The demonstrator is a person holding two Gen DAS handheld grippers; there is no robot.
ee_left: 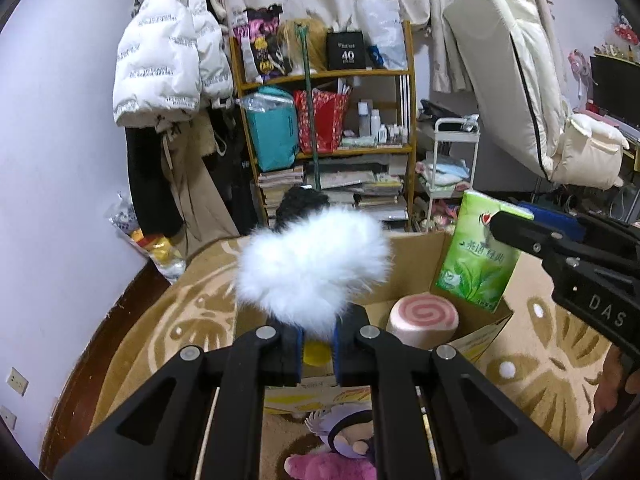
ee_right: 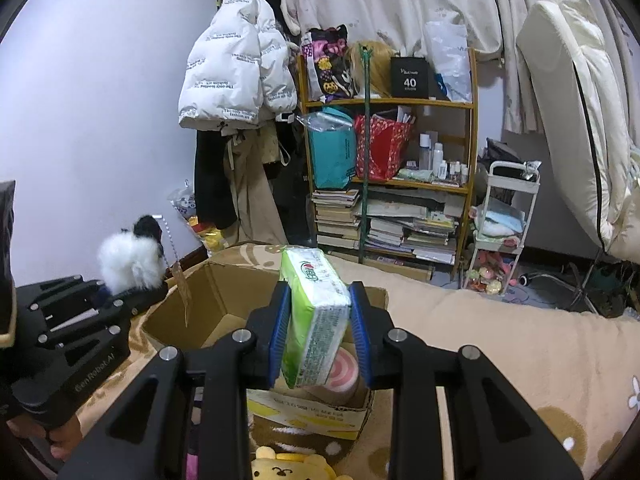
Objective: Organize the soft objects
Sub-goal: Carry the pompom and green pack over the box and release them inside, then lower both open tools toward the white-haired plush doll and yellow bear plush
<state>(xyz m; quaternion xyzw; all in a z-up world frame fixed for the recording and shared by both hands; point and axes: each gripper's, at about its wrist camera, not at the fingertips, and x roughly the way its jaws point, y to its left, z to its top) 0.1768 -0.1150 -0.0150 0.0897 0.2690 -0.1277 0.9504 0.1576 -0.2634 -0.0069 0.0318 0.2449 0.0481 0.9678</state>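
Note:
My left gripper (ee_left: pixel 317 354) is shut on a fluffy white and black plush toy (ee_left: pixel 314 262), held over the left side of an open cardboard box (ee_left: pixel 416 240); the toy also shows in the right wrist view (ee_right: pixel 130 260). My right gripper (ee_right: pixel 320 334) is shut on a green tissue pack (ee_right: pixel 316 312), held above the box (ee_right: pixel 216 300); the pack also shows in the left wrist view (ee_left: pixel 478 254). A pink swirl-roll cushion (ee_left: pixel 424 318) lies inside the box.
The box stands on a beige patterned blanket (ee_left: pixel 192 312). A purple and pink plush (ee_left: pixel 340 448) and a yellow bear plush (ee_right: pixel 292 466) lie in front of the box. A cluttered shelf (ee_left: pixel 324 128), hanging coats (ee_left: pixel 172 60) and a white trolley (ee_left: pixel 452 168) stand behind.

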